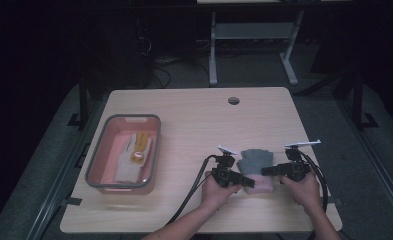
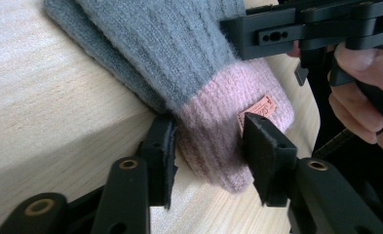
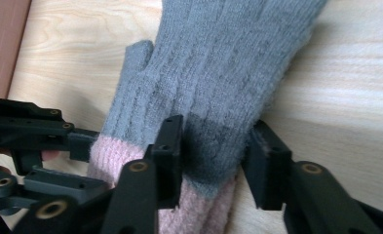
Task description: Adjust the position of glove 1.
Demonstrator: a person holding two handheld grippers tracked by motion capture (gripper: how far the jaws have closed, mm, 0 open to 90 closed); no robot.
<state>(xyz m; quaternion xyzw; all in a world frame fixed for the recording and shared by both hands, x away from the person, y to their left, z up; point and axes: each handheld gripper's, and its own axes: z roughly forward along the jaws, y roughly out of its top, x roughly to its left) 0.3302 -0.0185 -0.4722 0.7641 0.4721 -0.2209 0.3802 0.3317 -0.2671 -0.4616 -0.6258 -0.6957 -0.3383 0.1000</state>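
Where the wooden table (image 1: 194,120) runs out to its left side, a grey tub (image 1: 97,150) with a pink inside holds a pale glove with a yellow patch (image 1: 134,155), well apart from the work.

Right of the table's middle, close to the near edge, lies the grey knitted glove (image 1: 256,160) with its pink cuff (image 1: 261,184) turned toward the person and its fingers pointing away. The left gripper (image 1: 244,180) comes at the cuff from the left. In the left gripper view its jaws are spread, one on each side of the pink cuff (image 2: 218,131); the cuff sits between them with its orange label (image 2: 262,108) just beside the right-hand pad, and the wool does not look squeezed, so I cannot tell whether the pads are touching it.

Farther right, the right gripper (image 1: 268,170) reaches in from the other side. In the right gripper view its jaws also stand apart, astride the grey glove (image 3: 218,73) just where grey meets pink. The wool between them lies in shadow and close to both pads, yet keeps its shape. The left gripper (image 3: 86,141) shows at that view's left edge, by the cuff.
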